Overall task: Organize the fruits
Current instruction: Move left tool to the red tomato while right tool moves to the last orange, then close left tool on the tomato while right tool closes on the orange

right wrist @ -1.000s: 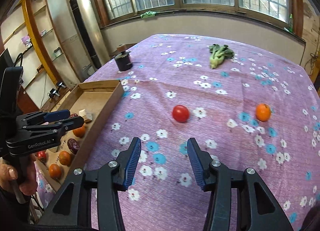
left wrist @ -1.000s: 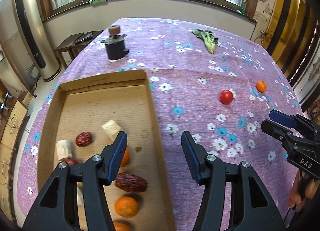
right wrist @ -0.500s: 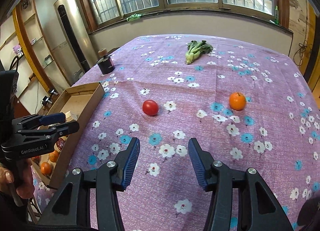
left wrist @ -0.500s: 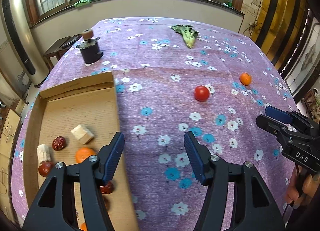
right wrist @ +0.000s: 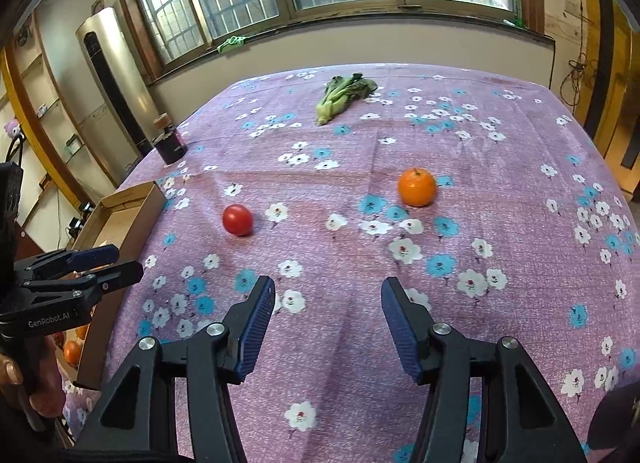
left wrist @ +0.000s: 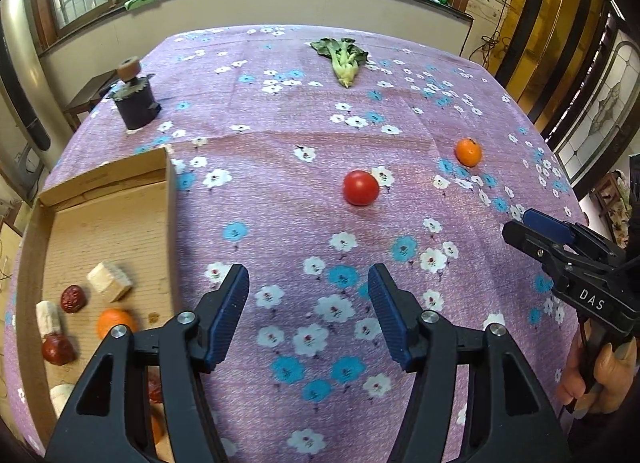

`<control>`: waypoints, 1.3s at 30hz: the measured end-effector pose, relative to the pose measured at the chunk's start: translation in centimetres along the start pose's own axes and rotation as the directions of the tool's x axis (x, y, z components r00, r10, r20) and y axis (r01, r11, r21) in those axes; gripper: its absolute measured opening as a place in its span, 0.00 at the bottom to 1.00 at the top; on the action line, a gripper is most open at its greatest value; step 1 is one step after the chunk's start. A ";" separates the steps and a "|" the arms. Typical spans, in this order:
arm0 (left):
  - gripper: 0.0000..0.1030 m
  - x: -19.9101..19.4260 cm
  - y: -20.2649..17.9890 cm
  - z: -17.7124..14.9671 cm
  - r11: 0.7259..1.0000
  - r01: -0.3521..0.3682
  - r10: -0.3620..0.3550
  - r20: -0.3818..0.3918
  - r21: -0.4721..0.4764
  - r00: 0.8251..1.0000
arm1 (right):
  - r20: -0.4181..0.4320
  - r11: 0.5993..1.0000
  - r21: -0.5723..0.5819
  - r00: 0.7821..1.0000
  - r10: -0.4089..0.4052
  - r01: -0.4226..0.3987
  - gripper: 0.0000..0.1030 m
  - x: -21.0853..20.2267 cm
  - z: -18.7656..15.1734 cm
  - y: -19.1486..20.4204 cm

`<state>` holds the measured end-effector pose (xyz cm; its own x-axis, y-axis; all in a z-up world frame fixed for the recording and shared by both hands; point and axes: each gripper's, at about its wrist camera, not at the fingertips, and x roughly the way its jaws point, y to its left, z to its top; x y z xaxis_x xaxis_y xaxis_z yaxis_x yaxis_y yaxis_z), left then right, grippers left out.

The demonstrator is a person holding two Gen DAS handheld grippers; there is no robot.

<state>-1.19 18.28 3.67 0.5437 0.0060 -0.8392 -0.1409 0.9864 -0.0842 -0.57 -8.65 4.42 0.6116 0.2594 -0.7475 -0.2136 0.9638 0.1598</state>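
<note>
A red tomato (left wrist: 361,187) (right wrist: 237,219) and an orange (left wrist: 468,151) (right wrist: 417,187) lie on the purple flowered cloth. A cardboard box (left wrist: 170,199) (right wrist: 132,203) at the left holds oranges, red dates and pale chunks. My left gripper (left wrist: 308,311) hangs open over bare cloth just right of the box, the tomato ahead of it. My right gripper (right wrist: 328,321) has its jaws opening with nothing between them; the orange lies ahead of it to the right, the tomato to the left. Each gripper shows at the edge of the other's view, held by a hand.
A bunch of green leaf vegetable (left wrist: 344,59) (right wrist: 340,97) lies at the far side of the table. A dark jar with a round knob (left wrist: 134,103) (right wrist: 170,141) stands at the far left. A tall grey floor unit (right wrist: 116,83) stands beyond the table's left edge.
Both grippers have moved to the right across the table, the left one from above the box out over the cloth. The jaws of both stand wider apart than before.
</note>
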 end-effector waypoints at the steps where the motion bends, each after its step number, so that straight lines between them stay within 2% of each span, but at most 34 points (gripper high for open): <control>1: 0.59 0.2 -0.1 0.1 1.000 0.002 -0.002 -0.003 -0.001 1.000 | 0.003 1.000 0.006 1.000 -0.004 0.004 0.56 0.1 0.2 -0.4; 5: 0.59 2.1 -1.0 1.2 1.000 0.013 -0.014 -0.020 -0.003 1.000 | 0.010 0.999 0.025 1.000 -0.024 0.023 0.61 0.6 1.1 -1.6; 21: 0.59 9.4 -3.4 5.1 1.000 0.003 -0.003 -0.098 0.002 0.995 | -0.006 0.995 0.050 0.996 -0.088 0.088 0.61 5.9 5.6 -4.7; 22: 0.61 9.8 -3.6 5.2 1.000 -0.001 0.002 -0.102 0.004 0.995 | -0.012 0.995 0.052 0.996 -0.086 0.087 0.61 6.4 5.8 -4.8; 25: 0.62 10.3 -4.5 5.4 0.998 -0.049 0.052 -0.071 0.050 0.996 | -0.031 0.994 0.052 0.995 -0.092 0.094 0.61 7.8 6.2 -4.9; 27: 0.60 10.3 -4.7 5.4 0.997 -0.048 0.051 -0.056 0.058 0.997 | -0.041 0.994 0.045 0.994 -0.098 0.100 0.61 8.7 6.2 -5.0; 28: 0.53 10.2 -4.7 5.4 0.997 -0.041 0.045 -0.052 0.060 0.998 | -0.043 0.993 0.041 0.993 -0.108 0.110 0.59 9.0 6.2 -5.0; 30: 0.35 9.9 -4.9 5.3 0.996 -0.042 0.045 -0.039 0.080 0.998 | -0.027 0.991 0.031 0.991 -0.131 0.132 0.44 8.9 6.1 -5.0; 31: 0.29 9.9 -5.0 5.3 0.995 -0.040 0.043 -0.038 0.087 0.998 | -0.025 0.990 0.032 0.991 -0.134 0.134 0.29 8.8 6.1 -5.1; 32: 0.29 9.8 -5.1 5.3 0.995 -0.040 0.044 -0.042 0.095 0.998 | -0.024 0.991 0.040 0.991 -0.129 0.130 0.20 8.6 6.1 -5.3; 34: 0.29 9.7 -5.2 5.1 0.994 -0.038 0.042 -0.038 0.101 0.998 | -0.020 0.993 0.049 0.994 -0.108 0.109 0.11 8.2 6.1 -5.4; 37: 0.29 9.5 -5.0 4.7 0.996 -0.023 0.027 -0.044 0.090 0.999 | -0.011 0.993 0.026 0.993 -0.114 0.114 0.09 7.6 6.1 -4.9; 39: 0.29 9.3 -4.9 4.5 0.996 -0.024 0.028 -0.042 0.088 0.999 | -0.024 0.990 0.013 0.990 -0.141 0.141 0.17 7.7 6.2 -4.7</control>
<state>8.29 14.21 -1.32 0.5040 0.0269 -0.8633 -0.0811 0.9966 -0.0164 9.90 -10.74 1.90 0.6172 0.1193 -0.7777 -0.1147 0.9915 0.0611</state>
